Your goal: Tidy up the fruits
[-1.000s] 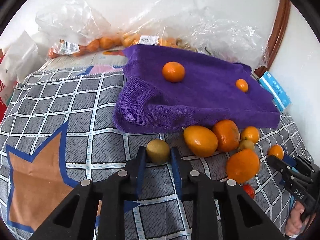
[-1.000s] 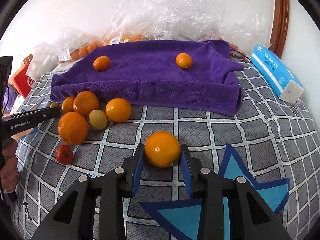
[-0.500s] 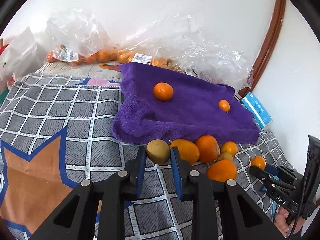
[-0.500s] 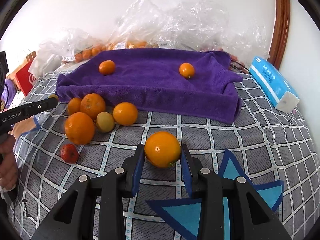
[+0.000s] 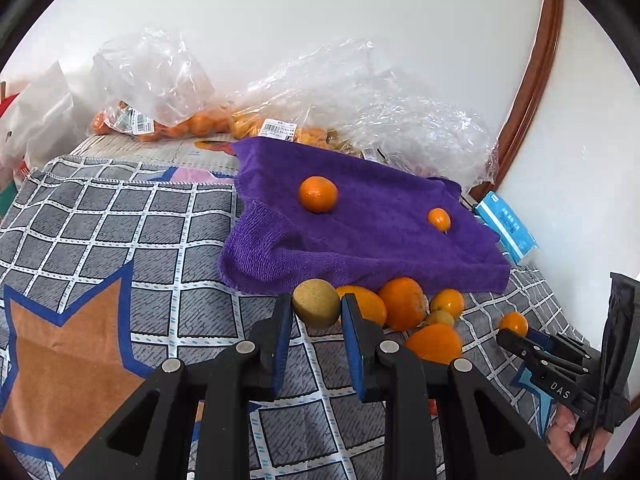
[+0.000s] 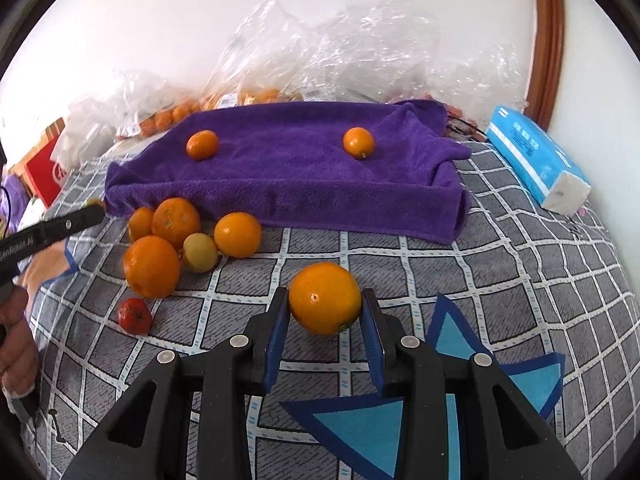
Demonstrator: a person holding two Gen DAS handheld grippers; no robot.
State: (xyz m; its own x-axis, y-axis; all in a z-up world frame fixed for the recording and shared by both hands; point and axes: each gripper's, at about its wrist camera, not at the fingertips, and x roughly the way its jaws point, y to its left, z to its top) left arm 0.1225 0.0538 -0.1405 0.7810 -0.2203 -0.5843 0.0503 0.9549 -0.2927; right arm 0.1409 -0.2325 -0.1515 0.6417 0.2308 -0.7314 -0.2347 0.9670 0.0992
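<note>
While both claws are loaded, noted from left to right. Left claw (image 5: 316, 312): closed on a brownish-yellow fruit (image 5: 316, 303), pinched between the blue pads and lifted clear of the checked cloth (image 5: 120, 216). Purple towel (image 5: 360, 240) lies straight ahead and slightly right of it, just beyond the loose pile of oranges (image 5: 402, 304). Right claw (image 6: 324, 316): partly closed on a large orange (image 6: 325, 298), held fast. Towel (image 6: 288, 176) lies directly ahead and a little left, already carrying two small oranges (image 6: 202, 144). Judged: left claw nearer the towel's near edge; forward carry over the pile required.
</note>
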